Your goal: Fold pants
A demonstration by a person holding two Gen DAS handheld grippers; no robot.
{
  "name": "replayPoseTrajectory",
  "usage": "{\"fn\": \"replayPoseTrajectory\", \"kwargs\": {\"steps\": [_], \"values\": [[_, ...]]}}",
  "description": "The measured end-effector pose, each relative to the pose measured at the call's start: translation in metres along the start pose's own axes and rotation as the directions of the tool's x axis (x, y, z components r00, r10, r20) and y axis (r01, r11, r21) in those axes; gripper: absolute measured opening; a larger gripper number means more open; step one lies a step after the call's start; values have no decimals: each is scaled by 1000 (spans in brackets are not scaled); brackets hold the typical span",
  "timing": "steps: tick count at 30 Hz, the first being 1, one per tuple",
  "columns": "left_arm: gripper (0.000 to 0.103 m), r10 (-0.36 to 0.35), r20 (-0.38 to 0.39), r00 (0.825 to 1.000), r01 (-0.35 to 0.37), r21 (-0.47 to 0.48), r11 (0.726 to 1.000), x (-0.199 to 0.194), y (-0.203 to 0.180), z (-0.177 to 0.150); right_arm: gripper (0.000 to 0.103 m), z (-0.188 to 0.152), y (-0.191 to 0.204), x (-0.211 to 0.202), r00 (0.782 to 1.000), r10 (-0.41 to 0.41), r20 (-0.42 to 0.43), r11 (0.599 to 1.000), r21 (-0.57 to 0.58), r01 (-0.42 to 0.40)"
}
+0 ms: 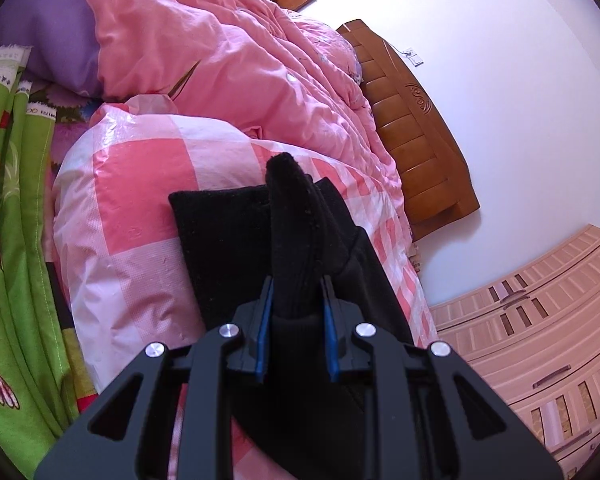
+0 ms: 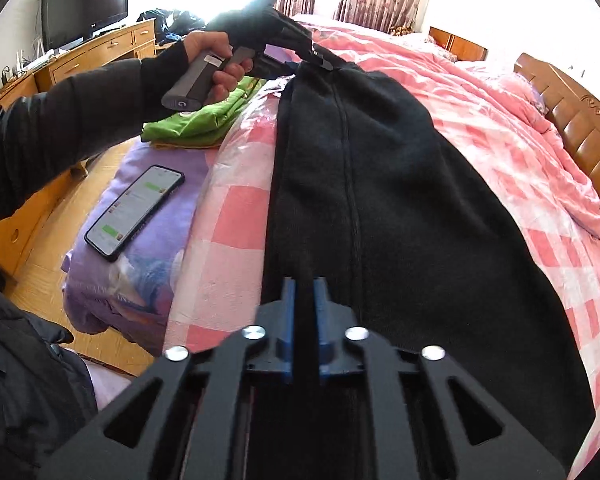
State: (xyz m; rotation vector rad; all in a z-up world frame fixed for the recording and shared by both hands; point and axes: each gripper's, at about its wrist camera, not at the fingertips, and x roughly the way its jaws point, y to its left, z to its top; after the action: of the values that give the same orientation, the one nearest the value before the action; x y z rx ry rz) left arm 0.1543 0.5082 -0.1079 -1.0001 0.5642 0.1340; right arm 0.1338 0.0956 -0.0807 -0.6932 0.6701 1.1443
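Black pants lie lengthwise on a pink-and-white checked cover on the bed. In the left wrist view my left gripper is shut on a bunched fold of the pants, which sticks up between the blue pads. The right wrist view shows that same left gripper, held in a hand with a black sleeve, pinching the far end of the pants. My right gripper is shut on the near edge of the pants, with a thin layer of black cloth between its blue pads.
A phone with a lit screen lies on the purple sheet at the left. Folded green cloth sits beyond it. A pink quilt is heaped further along the bed, against a wooden headboard. A TV stands on a wooden cabinet.
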Motion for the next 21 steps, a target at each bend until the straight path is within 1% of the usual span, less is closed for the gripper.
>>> {"fn": "replayPoseTrajectory", "kwargs": {"steps": [4, 5, 6, 8, 10, 11, 14, 16, 17, 18, 19, 20, 21], "values": [[21, -36, 40, 999, 35, 27, 999, -18, -16, 1, 8, 2, -5, -18, 999, 3, 51, 999, 35, -5], [21, -34, 48, 998, 32, 37, 999, -21, -19, 1, 8, 3, -4, -22, 998, 6, 54, 1000, 29, -8], [21, -13, 55, 998, 11, 43, 999, -25, -18, 1, 8, 4, -2, -23, 998, 4, 55, 1000, 22, -5], [20, 35, 38, 999, -36, 23, 999, -20, -7, 1, 8, 2, -1, -20, 999, 7, 44, 1000, 21, -8], [21, 42, 4, 999, -42, -11, 999, -10, 10, -1, 8, -2, 0, -8, 1000, 22, 9, 999, 25, -22], [21, 39, 0, 999, -39, -26, 999, -8, 17, -2, 8, -3, 2, -2, 1000, 26, -4, 999, 23, -26], [21, 35, 22, 999, -34, -39, 999, -15, 20, -3, 8, -4, 7, 1, 999, 31, -15, 999, 16, -31], [28, 65, 29, 997, -65, -17, 998, -16, 15, -3, 11, -4, 2, 2, 999, 43, -31, 999, 34, -41], [37, 69, 35, 997, -69, -15, 998, -18, 14, -3, 12, -4, 0, 2, 998, 56, -32, 997, 51, -55], [59, 48, 37, 998, -48, -21, 999, -22, 12, -2, 19, -4, -1, 2, 997, 68, -34, 996, 63, -66], [74, 34, 45, 998, -33, -22, 999, -27, 10, -2, 34, -5, -1, -1, 995, 90, -31, 994, 70, -88], [96, 105, 116, 988, -104, -12, 994, -43, 4, -4, 46, -5, -1, -7, 995, 100, -19, 993, 72, -99], [98, 181, 198, 963, -185, -2, 983, -58, -4, -8, 71, -6, -2, -15, 997, 83, 7, 994, 72, -83]]}}
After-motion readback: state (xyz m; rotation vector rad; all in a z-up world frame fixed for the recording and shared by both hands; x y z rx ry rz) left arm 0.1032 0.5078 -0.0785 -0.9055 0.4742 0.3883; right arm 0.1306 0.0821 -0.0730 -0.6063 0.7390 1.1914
